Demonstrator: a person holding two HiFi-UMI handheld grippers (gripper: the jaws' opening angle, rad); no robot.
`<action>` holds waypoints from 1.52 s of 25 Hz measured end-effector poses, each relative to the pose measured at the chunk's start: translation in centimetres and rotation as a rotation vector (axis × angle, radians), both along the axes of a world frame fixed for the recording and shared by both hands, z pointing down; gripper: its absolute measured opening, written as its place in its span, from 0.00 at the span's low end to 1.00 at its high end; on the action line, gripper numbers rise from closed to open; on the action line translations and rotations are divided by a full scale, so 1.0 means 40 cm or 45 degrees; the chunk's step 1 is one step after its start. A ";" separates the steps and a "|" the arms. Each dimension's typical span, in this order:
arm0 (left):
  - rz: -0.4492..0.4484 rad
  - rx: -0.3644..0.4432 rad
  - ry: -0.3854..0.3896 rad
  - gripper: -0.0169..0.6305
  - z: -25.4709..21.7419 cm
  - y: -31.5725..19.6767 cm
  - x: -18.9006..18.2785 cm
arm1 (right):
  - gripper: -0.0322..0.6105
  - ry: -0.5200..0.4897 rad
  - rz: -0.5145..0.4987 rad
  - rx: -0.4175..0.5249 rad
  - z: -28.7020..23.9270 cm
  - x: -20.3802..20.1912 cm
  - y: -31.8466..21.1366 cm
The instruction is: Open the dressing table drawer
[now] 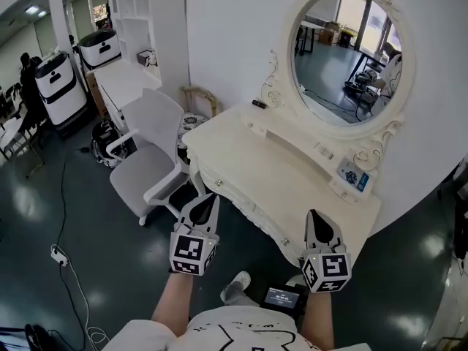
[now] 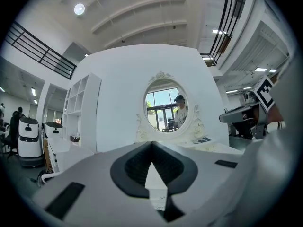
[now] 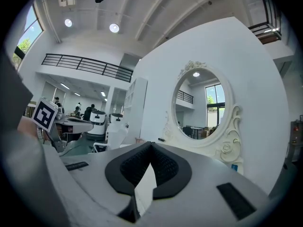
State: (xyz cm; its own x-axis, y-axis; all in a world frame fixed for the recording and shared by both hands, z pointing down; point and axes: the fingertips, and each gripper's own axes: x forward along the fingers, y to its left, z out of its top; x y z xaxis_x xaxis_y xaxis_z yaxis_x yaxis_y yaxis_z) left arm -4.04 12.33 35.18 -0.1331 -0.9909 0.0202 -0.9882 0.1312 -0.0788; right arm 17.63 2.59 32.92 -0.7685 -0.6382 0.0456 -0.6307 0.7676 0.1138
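Observation:
A white dressing table [image 1: 256,159] with an oval mirror [image 1: 344,50] stands against the wall, and its drawer front [image 1: 245,209] runs along the near edge. In the head view my left gripper [image 1: 209,198] is shut and empty, its tips close to the left part of the drawer front. My right gripper [image 1: 315,214] is also shut and empty, near the table's right front corner. The left gripper view looks over its closed left gripper [image 2: 151,143] at the mirror [image 2: 164,109]. In the right gripper view the closed right gripper [image 3: 151,144] points at the mirror [image 3: 203,105].
A white chair [image 1: 150,152] stands left of the table, with a small stool [image 1: 191,123] behind it. A small dark item [image 1: 259,104] and a blue-and-white card [image 1: 353,176] lie on the tabletop. White machines [image 1: 58,86] and a floor cable [image 1: 69,269] are at the left.

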 end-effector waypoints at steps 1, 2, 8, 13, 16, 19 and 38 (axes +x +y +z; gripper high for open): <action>0.008 -0.003 -0.004 0.06 -0.001 -0.025 -0.011 | 0.07 -0.001 0.001 0.002 -0.003 -0.014 -0.026; 0.016 -0.009 -0.008 0.06 -0.001 -0.050 -0.023 | 0.07 -0.001 0.003 0.004 -0.006 -0.029 -0.051; 0.034 -0.023 -0.011 0.06 -0.009 -0.189 -0.100 | 0.07 -0.009 -0.005 -0.006 -0.016 -0.123 -0.187; 0.040 -0.030 -0.025 0.06 -0.026 -0.285 -0.147 | 0.07 -0.012 -0.024 -0.021 -0.020 -0.192 -0.273; 0.048 -0.041 -0.020 0.06 -0.020 -0.335 -0.161 | 0.07 -0.010 -0.024 -0.030 -0.015 -0.209 -0.315; 0.070 -0.052 -0.026 0.06 -0.018 -0.378 -0.162 | 0.07 -0.021 -0.001 -0.050 -0.005 -0.205 -0.347; 0.245 -0.079 -0.041 0.06 0.028 -0.601 -0.268 | 0.08 -0.070 0.213 -0.121 0.070 -0.257 -0.489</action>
State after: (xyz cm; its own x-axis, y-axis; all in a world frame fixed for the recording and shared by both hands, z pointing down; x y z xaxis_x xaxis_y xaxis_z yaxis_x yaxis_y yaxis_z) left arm -14.75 -11.72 36.28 0.0569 -0.9951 0.0808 -0.9914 -0.0659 -0.1131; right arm 7.33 -16.98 35.72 -0.6549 -0.7522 0.0726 -0.7538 0.6570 0.0073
